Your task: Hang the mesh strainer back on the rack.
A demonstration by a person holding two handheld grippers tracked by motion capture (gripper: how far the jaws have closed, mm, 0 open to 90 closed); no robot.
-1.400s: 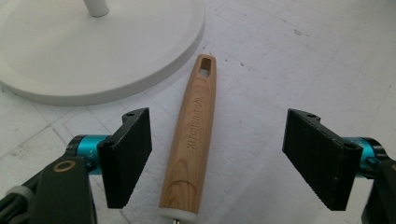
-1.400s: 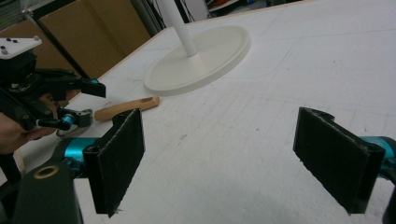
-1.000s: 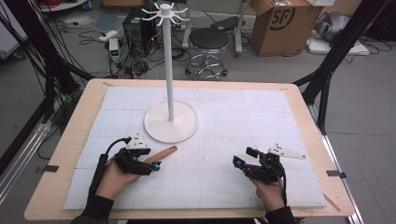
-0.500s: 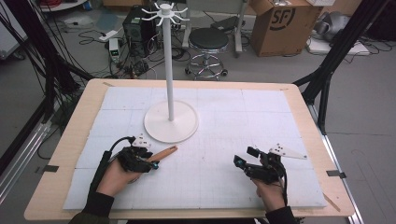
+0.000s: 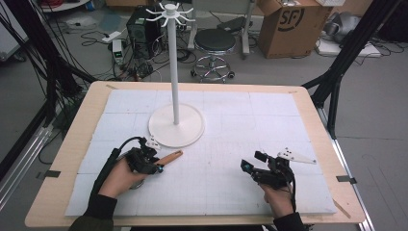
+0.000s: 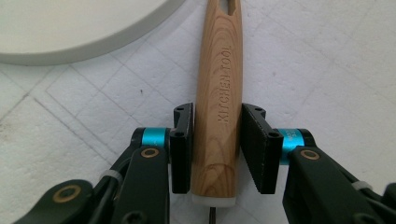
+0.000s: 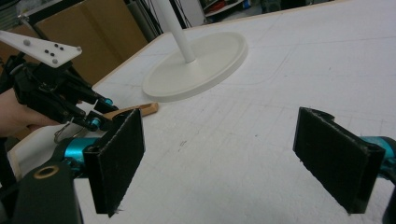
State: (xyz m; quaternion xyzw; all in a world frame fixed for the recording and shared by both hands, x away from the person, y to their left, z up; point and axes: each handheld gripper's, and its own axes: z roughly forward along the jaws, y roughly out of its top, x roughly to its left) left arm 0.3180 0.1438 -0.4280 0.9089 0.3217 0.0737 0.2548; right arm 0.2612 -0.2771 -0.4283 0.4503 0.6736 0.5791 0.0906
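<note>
Your left gripper (image 6: 217,140) has just been closing its jaws onto the wooden handle (image 6: 219,93) stamped "KITCHEN TOOL", lying near-left on the mat (image 5: 231,183). Beyond it stands the white stand's base (image 5: 176,126); your right gripper (image 7: 233,158) gapes empty

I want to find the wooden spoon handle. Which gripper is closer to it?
The left gripper: its jaws have just been closing, one on each side of the wooden handle. The right gripper waits far across the mat, jaws open.
</note>
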